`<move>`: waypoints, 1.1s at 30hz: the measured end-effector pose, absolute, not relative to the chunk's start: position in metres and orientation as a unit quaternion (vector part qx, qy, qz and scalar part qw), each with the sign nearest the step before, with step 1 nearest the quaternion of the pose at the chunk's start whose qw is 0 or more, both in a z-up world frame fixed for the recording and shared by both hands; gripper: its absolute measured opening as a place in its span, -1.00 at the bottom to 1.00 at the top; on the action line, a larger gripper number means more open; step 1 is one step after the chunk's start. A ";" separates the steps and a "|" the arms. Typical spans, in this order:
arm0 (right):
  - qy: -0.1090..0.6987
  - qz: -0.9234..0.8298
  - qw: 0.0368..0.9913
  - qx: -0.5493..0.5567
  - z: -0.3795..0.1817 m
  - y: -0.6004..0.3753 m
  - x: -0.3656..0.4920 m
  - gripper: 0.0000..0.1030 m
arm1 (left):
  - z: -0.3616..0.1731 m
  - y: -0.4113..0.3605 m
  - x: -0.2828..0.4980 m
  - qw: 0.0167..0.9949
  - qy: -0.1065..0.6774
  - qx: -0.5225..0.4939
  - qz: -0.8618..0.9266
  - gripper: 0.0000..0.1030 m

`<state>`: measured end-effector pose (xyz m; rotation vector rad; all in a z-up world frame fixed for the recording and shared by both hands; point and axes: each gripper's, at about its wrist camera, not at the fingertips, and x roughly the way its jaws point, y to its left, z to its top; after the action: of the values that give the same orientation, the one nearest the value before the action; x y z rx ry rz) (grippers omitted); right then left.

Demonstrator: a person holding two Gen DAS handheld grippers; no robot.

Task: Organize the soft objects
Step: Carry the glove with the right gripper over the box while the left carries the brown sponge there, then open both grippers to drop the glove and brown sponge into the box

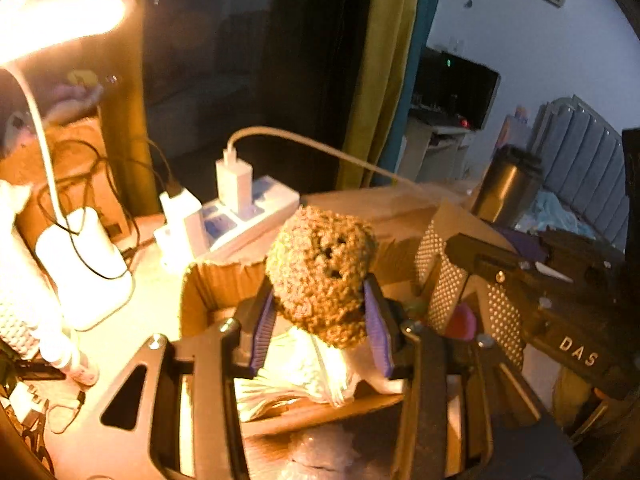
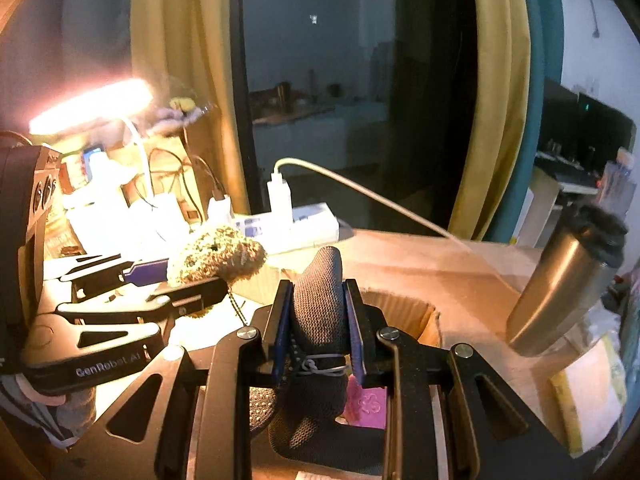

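Closest in, 2 grippers each clamp 1 soft thing above 1 open cardboard box (image 1: 208, 280). The left gripper (image 1: 320, 320) has its 2 purple pads pressed partway closed against the sides of a brown crocheted ball (image 1: 320, 272), held over the box's left compartment, where 1 white bundle (image 1: 296, 372) lies. The right gripper (image 2: 318, 320) is narrowed onto a dark knitted fabric piece (image 2: 318, 304), squeezed upright between its pads, with 1 pink item (image 2: 366, 404) showing below in the box. On the tabletop just beyond sit 1 white power strip (image 1: 256, 212) with 2 white chargers plugged in, 1 white cable (image 1: 320, 148) arcing off to the right, and 1 lit desk lamp (image 1: 84, 268) at the left. To the right stands 1 steel tumbler (image 2: 560, 284). Farther back hang yellow curtains (image 2: 496, 100) beside a dark window.
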<state>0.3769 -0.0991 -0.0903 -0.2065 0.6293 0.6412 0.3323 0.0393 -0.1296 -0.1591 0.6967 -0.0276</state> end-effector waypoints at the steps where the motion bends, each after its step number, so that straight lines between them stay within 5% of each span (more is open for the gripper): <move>1: 0.309 0.310 0.894 -0.099 -0.094 -0.098 0.380 -0.48 | -0.134 0.039 0.335 0.935 0.346 -0.076 -0.015 -0.19; 17: 0.364 0.321 0.871 -0.075 -0.132 -0.090 0.400 -0.46 | -0.179 0.043 0.354 0.908 0.410 -0.082 -0.002 -0.14; 27: 0.343 0.305 0.886 -0.062 -0.111 -0.095 0.396 -0.14 | -0.162 0.046 0.344 0.915 0.395 -0.081 -0.004 0.02; 33: 0.340 0.294 0.891 -0.064 -0.101 -0.098 0.388 -0.14 | -0.150 0.050 0.329 0.920 0.384 -0.084 0.000 0.03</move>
<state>0.3876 -0.0980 -0.1015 -0.1328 0.7063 0.6107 0.3291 0.0499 -0.1496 -0.1720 0.7887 0.0002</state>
